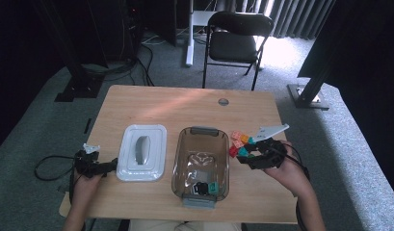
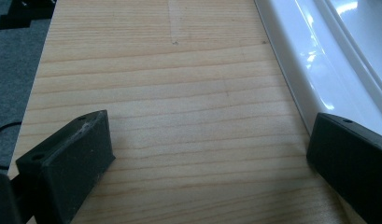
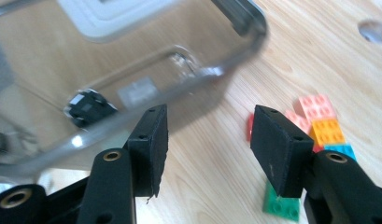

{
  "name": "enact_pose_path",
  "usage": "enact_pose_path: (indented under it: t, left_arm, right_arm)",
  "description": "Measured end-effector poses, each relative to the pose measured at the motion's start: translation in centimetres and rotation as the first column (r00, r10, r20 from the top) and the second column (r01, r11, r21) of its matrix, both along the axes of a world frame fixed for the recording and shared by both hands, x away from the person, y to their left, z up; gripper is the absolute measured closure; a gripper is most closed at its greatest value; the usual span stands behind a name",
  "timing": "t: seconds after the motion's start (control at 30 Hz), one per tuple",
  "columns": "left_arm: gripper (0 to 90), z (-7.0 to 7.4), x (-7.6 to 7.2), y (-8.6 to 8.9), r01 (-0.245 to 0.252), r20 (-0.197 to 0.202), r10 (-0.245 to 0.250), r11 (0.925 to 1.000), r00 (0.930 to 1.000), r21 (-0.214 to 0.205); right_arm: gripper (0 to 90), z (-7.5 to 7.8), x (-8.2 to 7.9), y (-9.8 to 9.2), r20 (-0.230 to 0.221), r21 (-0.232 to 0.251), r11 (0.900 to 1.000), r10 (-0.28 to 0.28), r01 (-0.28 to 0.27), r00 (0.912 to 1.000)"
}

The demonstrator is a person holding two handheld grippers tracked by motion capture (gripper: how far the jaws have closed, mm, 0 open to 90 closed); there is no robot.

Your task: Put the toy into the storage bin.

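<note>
Small toy bricks clustered on the wooden table, at about 3 o'clock from the table's middle, just right of the clear smoky container: pink, orange, red and teal ones in the high view, a green brick lying flat beneath the right jaw in the right gripper view. Right gripper held low over that cluster, between the bricks and the container's right wall, jaws parted moderately with bare wood between them, gripping nothing. Inside the container, at its 6 o'clock end, a black piece and a green piece side by side; whether touching, cannot tell.

At 9 o'clock from the container, close beside it, a white lid lying flat with a grey handle on top. Left gripper at the lid's 8 o'clock corner, jaws spread wide, empty, resting low over the wood with the right jaw at the lid's glossy rim.

Table pale, light-grained, with a round grey cable hole at 12 o'clock near the far edge. Beyond it, grey carpet, a black folding chair at 12 o'clock, dark frame legs at 10 and 2 o'clock, loose black cables on the floor at 11 o'clock, pleated curtains at the far right letting in bright daylight.
</note>
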State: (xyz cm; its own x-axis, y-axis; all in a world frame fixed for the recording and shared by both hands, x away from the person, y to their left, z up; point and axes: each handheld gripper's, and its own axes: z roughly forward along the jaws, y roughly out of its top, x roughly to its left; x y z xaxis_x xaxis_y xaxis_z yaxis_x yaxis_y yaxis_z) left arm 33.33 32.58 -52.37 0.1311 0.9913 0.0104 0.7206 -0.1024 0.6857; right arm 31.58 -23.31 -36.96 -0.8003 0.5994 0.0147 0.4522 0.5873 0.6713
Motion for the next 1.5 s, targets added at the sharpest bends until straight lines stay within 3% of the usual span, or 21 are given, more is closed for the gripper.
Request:
enact_pose_path:
  t: [0.3,0.43,0.7,1.33,1.5]
  left_arm:
    - [0.8,0.0,0.0,0.0,0.0,0.0,0.0,1.0,1.0,0.0]
    - [0.8,0.0,0.0,0.0,0.0,0.0,0.0,1.0,1.0,0.0]
    - [0.8,0.0,0.0,0.0,-0.001,0.001,0.001,1.0,1.0,-0.001]
    - [0.8,0.0,0.0,0.0,0.0,0.0,0.0,1.0,1.0,0.0]
    - [0.8,0.0,0.0,0.0,-0.001,0.001,0.001,1.0,1.0,-0.001]
  right_arm:
    - [45.8,-4.7,1.8,-3.8,-0.048,0.009,0.9925,-0.122,0.122,0.9914]
    - [45.6,-7.1,2.8,-5.2,-0.071,-0.004,0.98,-0.199,0.199,0.9774]
    - [42.5,-10.4,3.8,-6.4,-0.124,-0.019,0.9683,-0.25,0.249,0.9604]
    - [42.4,-13.2,4.9,-5.2,-0.131,-0.113,0.9595,-0.272,0.258,0.9534]
    - [45.3,-13.2,4.9,-4.8,-0.102,-0.144,0.9572,-0.266,0.251,0.9585]
